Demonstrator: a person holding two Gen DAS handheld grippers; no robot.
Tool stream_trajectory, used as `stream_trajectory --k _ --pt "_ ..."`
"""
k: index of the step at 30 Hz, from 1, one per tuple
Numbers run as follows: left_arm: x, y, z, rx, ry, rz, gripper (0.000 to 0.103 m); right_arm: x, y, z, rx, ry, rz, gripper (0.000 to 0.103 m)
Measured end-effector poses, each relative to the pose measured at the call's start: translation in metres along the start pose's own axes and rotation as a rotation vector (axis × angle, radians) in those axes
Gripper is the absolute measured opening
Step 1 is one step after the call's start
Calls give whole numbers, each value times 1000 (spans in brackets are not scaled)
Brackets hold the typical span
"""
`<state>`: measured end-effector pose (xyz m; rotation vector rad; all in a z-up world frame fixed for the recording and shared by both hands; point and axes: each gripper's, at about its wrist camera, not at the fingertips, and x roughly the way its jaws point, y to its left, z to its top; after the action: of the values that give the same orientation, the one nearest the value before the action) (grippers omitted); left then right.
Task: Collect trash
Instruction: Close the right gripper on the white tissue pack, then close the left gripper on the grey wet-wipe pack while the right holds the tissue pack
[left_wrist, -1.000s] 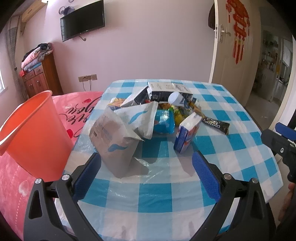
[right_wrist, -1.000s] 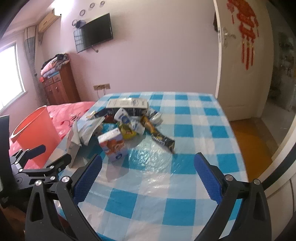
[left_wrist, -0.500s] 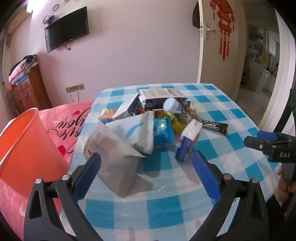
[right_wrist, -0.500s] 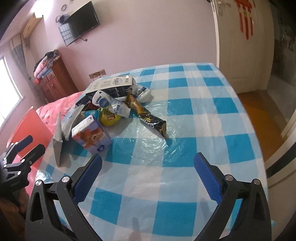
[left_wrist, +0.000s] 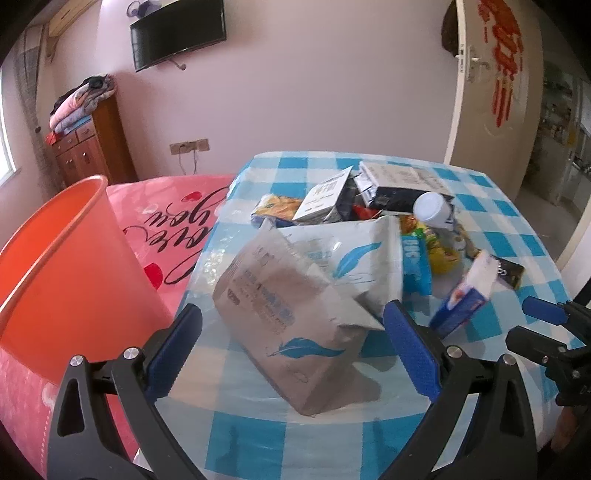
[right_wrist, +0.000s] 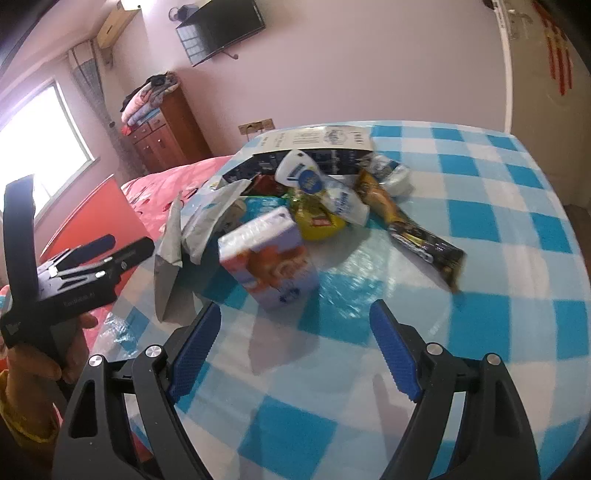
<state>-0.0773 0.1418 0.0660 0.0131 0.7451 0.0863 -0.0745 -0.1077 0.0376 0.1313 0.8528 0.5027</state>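
Observation:
A pile of trash lies on the blue-checked table (left_wrist: 258, 435). A grey paper bag with a blue feather print (left_wrist: 291, 328) stands nearest my left gripper (left_wrist: 291, 354), which is open and empty, its fingers on either side of the bag's front. A small tissue box (right_wrist: 273, 258) stands just ahead of my right gripper (right_wrist: 295, 354), which is open and empty. Behind lie a white bottle (right_wrist: 314, 181), a yellow wrapper (right_wrist: 317, 221), a dark snack bar wrapper (right_wrist: 424, 243) and a flat carton (right_wrist: 317, 140). An orange bin (left_wrist: 62, 273) stands left of the table.
A pink bedspread (left_wrist: 173, 214) lies behind the bin. A wooden dresser (left_wrist: 92, 147) with folded blankets stands at the back left wall. A door (left_wrist: 491, 92) is at the back right. The right gripper shows at the right edge of the left wrist view (left_wrist: 546, 332).
Both grippers have moved forward toward the pile. The paper bag now sits between my left fingers, and the tissue box is closer to my right gripper.

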Motion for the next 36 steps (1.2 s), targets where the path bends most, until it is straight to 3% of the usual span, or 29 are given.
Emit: stream_trajectory --k 15,18,23,31,36 --pt "12 8 1 -57 40 -15 99 41 19 32 -90 -28 11 81" --pt "13 10 1 -68 46 -24 99 46 21 32 -114 -25 -2 60" --pt "15 12 0 -89 60 -44 99 46 21 31 -114 -37 26 57" --pt "12 24 -1 -177 97 -135 99 32 9 22 -68 -65 47 56" --pt "17 39 -2 -341 161 -256 99 18 -1 14 -42 -79 50 56"
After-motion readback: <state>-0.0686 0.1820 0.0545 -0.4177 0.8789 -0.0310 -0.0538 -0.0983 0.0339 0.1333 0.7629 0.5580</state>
